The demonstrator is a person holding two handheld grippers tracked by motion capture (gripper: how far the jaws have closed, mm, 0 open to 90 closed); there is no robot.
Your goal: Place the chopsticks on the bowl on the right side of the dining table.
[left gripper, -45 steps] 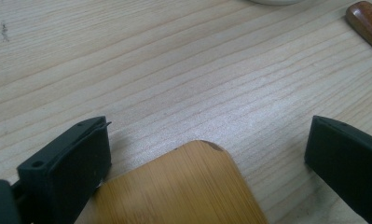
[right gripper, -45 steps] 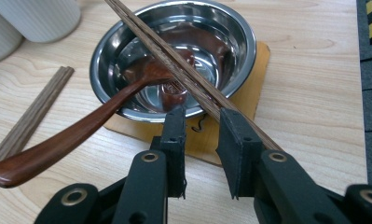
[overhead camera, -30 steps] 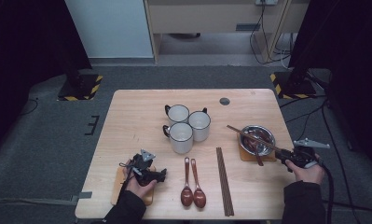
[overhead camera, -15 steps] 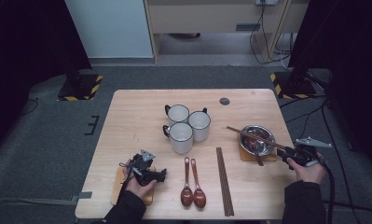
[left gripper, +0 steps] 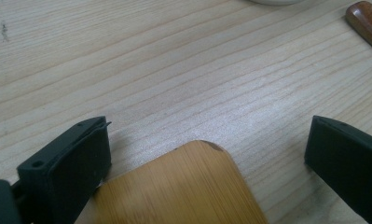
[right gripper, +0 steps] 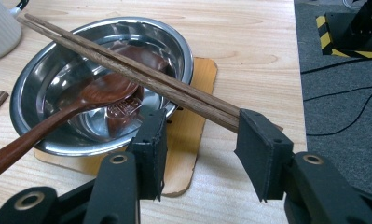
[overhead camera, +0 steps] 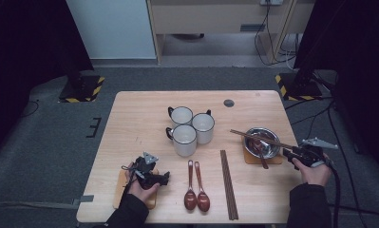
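Observation:
My left gripper (overhead camera: pixel 162 176) rests low over the near-left table with its jaws open; in the left gripper view (left gripper: pixel 207 158) the rounded corner of a bamboo coaster (left gripper: pixel 183 191) (overhead camera: pixel 120 190) lies between them. At the table's right edge my right gripper (overhead camera: pixel 288 152) (right gripper: pixel 200 135) is open. The near end of a pair of chopsticks (right gripper: pixel 127 70) (overhead camera: pixel 258 137) reaches into its gap, close to the right jaw. They lie across a steel bowl (right gripper: pixel 183 51) (overhead camera: pixel 253 130) holding a brown wooden spoon (right gripper: pixel 95 93).
The bowl sits on a wooden coaster (right gripper: pixel 193 121). Three white mugs (overhead camera: pixel 183 137) stand mid-table. Two wooden spoons (overhead camera: pixel 192 190) and a second chopstick pair (overhead camera: pixel 227 183) lie near the front edge. A dark round spot (overhead camera: pixel 229 103) marks the far side.
The right gripper has shifted very slightly by the chopstick ends. The left gripper has stayed where it was.

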